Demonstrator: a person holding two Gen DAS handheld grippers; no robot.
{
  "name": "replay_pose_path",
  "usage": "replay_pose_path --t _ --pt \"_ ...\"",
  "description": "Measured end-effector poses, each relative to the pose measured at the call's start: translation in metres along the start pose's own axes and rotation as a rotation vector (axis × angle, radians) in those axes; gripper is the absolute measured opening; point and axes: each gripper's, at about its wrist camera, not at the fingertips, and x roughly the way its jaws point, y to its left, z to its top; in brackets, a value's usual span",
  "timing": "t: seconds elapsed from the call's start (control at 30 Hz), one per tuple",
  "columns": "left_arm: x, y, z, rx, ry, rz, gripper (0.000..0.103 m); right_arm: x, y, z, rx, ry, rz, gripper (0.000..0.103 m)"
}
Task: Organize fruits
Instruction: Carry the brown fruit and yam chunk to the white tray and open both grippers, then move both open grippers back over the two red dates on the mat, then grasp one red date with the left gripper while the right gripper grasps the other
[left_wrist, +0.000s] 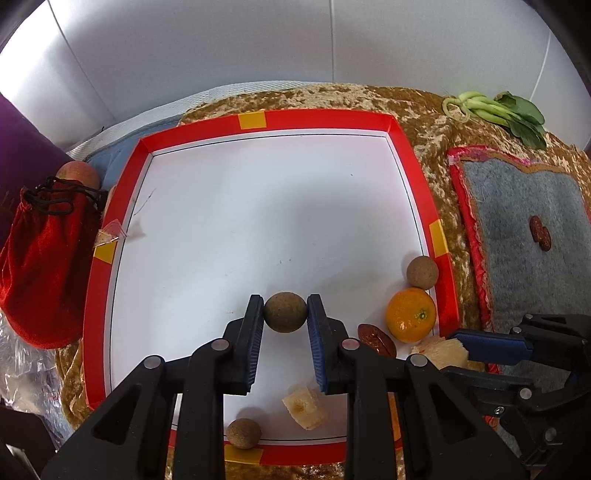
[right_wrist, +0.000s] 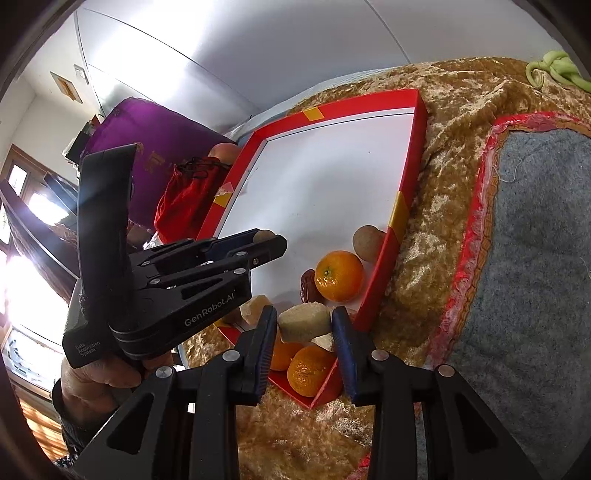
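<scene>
A red-rimmed white tray (left_wrist: 391, 122) lies on a gold cloth. My left gripper (left_wrist: 285, 314) is shut on a round brown fruit (left_wrist: 285, 312) and holds it above the tray's near half; it also shows in the right wrist view (right_wrist: 264, 236). My right gripper (right_wrist: 303, 325) is shut on a pale fruit chunk (right_wrist: 303, 321) over the tray's near right corner; it shows in the left wrist view (left_wrist: 458, 349). In the tray lie an orange (left_wrist: 410, 314), another brown fruit (left_wrist: 422, 272), a red date (left_wrist: 376, 339), a pale chunk (left_wrist: 306, 406) and a brown fruit (left_wrist: 243, 432). More oranges (right_wrist: 306, 371) lie below my right gripper.
A grey mat with a red border (left_wrist: 517, 206) lies right of the tray, with two red dates (left_wrist: 540, 232) on it. Green bok choy (left_wrist: 502, 112) lies at the back right. A red drawstring pouch (left_wrist: 48, 258) and an apple (left_wrist: 79, 173) sit left of the tray.
</scene>
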Motion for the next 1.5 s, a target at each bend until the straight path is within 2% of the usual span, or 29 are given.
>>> replay_pose_path --t 0.03,0.1,0.13,0.17,0.3,0.43,0.5,0.57,0.63,0.73,0.9,1.0,1.07,1.13,1.37,1.5 --pt "-0.001 0.001 0.0 -0.006 -0.003 0.007 0.022 -0.002 -0.001 0.0 0.0 -0.009 0.001 0.034" --pt "-0.003 0.001 -0.001 -0.013 -0.01 0.026 0.022 -0.001 0.0 0.001 0.008 -0.013 0.019 0.042" --pt "-0.003 0.001 -0.001 -0.014 -0.011 0.033 0.022 0.0 0.0 0.001 0.016 -0.01 0.025 0.052" --pt "-0.003 0.002 -0.002 -0.015 -0.012 0.039 0.024 0.0 0.002 0.002 0.019 -0.01 0.028 0.056" --pt "-0.004 0.002 0.0 -0.035 -0.021 0.043 0.026 -0.016 0.001 0.007 0.025 -0.034 0.03 0.057" --pt "-0.012 -0.007 0.007 -0.033 -0.063 0.036 0.026 -0.049 -0.014 0.019 0.061 -0.085 0.018 0.057" --pt "-0.018 -0.019 0.013 -0.005 -0.095 0.032 0.031 -0.069 -0.024 0.025 0.086 -0.107 -0.011 0.057" --pt "-0.025 -0.034 0.019 0.034 -0.125 0.022 0.044 -0.093 -0.04 0.03 0.122 -0.125 -0.05 0.057" --pt "-0.032 -0.053 0.024 0.09 -0.159 -0.005 0.044 -0.119 -0.058 0.036 0.162 -0.142 -0.093 0.057" --pt "-0.042 -0.085 0.028 0.185 -0.205 -0.05 0.053 -0.154 -0.092 0.039 0.24 -0.155 -0.163 0.057" --pt "-0.047 -0.144 0.024 0.375 -0.264 -0.089 0.054 -0.179 -0.146 0.028 0.367 -0.092 -0.244 0.057" --pt "-0.043 -0.169 0.021 0.458 -0.266 -0.07 0.054 -0.178 -0.164 0.018 0.385 -0.06 -0.275 0.056" --pt "-0.038 -0.176 0.021 0.471 -0.246 -0.073 0.054 -0.175 -0.167 0.017 0.379 -0.052 -0.298 0.054" --pt "-0.035 -0.177 0.021 0.463 -0.228 -0.079 0.054 -0.167 -0.168 0.018 0.354 -0.037 -0.337 0.051" --pt "-0.03 -0.164 0.022 0.412 -0.191 -0.081 0.054 -0.138 -0.168 0.022 0.351 0.008 -0.364 0.035" --pt "-0.032 -0.165 0.022 0.394 -0.189 -0.115 0.054 -0.129 -0.167 0.024 0.34 0.005 -0.4 0.033"
